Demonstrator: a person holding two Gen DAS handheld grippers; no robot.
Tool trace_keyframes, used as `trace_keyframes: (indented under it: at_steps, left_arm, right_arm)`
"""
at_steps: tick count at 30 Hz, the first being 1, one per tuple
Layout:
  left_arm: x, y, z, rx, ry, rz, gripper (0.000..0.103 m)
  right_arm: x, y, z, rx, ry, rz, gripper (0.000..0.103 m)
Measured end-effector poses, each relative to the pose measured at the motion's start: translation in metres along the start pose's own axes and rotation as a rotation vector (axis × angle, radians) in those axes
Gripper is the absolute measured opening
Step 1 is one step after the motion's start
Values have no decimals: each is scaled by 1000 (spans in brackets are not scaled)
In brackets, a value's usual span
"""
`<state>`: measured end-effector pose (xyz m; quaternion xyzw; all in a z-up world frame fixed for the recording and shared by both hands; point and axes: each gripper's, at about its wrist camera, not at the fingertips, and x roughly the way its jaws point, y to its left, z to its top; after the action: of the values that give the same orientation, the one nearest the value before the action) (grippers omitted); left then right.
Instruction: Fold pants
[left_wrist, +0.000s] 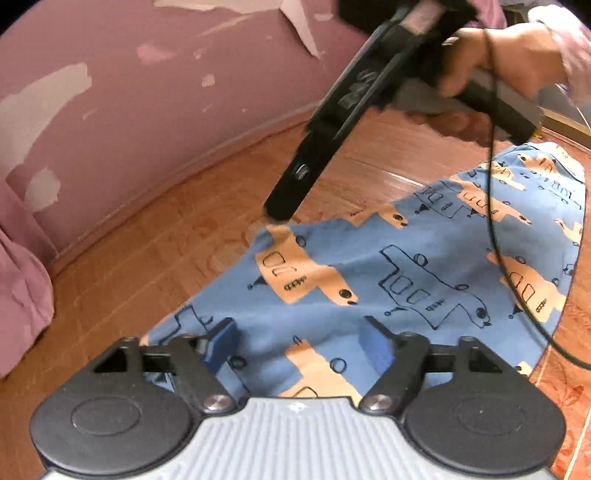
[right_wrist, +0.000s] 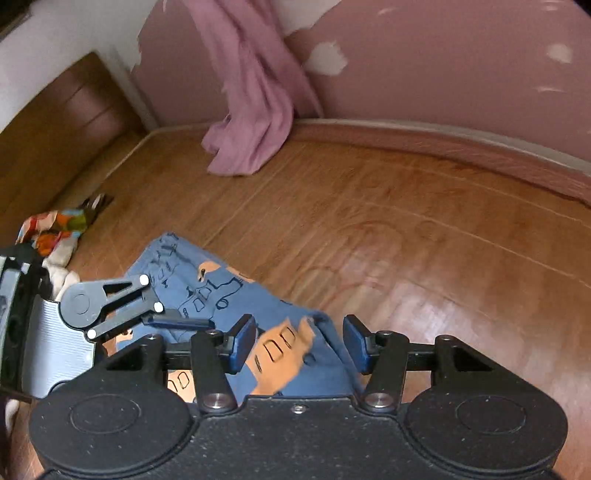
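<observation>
Here I am looking down at the pants (left_wrist: 369, 280) lying on the wooden floor (left_wrist: 177, 229), a blue pair printed with tan and outlined vehicles. From the left wrist camera their long axis is running from near me, under the left gripper (left_wrist: 299, 339), away toward the far right; the far left corner is ending in a point just beside the tip of the right gripper (right_wrist: 299, 343). The cloth is lying mostly flat, with soft creases and one raised fold near the right gripper.

My left gripper is standing released, its blue pads (left_wrist: 221, 339) spread apart above the fabric and grasping nothing. My right gripper is likewise released, its jaws wide with a ridge of blue cloth lying between them; I cannot tell whether the pads are touching it. A hand (left_wrist: 509, 59) is gripping the right tool's handle, and a black cable (left_wrist: 493, 206) is hanging across the pants.

Far behind, a pink wall (left_wrist: 147, 55) with peeled patches is meeting the floor, a mauve curtain (right_wrist: 255, 85) is draping down to it, and a colourful cloth (right_wrist: 51, 232) is sitting at the left.
</observation>
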<state>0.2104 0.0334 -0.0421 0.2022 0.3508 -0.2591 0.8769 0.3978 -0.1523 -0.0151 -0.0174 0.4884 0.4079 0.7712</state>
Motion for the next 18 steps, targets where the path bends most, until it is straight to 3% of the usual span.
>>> trace_keyframes:
  at_steps: [3,5,7,8,9,11,13,15,16,18]
  left_arm:
    - [2,8,-5,-64,5,-31,78]
    - [4,17,-8,-119,5,-64,70]
    - [1,16,-10,-122,-5,-84,55]
    - [2,15,-10,-117,-9,-90,40]
    - [1,13,-10,-108,-7,-90,30]
    - [-3,12,-11,-93,-2,-83,27]
    - [-5,13,-13,-109,-1,-82,28]
    - [-10,11,-15,-90,-1,-61,36]
    - [-13,11,-16,-86,2,-44,40]
    - [-24,16,-18,-124,-12,-34,50]
  right_arm:
    - [18,17,2,-110,59,-52,32]
    - [27,26,-4,-171,75,-98,7]
    - [25,25,-6,-158,36,-102,5]
    - [24,23,-5,-144,18,-107,4]
    - [22,21,-5,-137,-3,-122,4]
    - [18,16,-2,-123,-35,-144,4]
    - [26,12,-2,-116,-16,-147,6]
    - [36,13,-3,-152,16,-203,26]
    - [31,12,-4,-146,-8,-230,38]
    - [11,11,-6,-105,-63,-241,40]
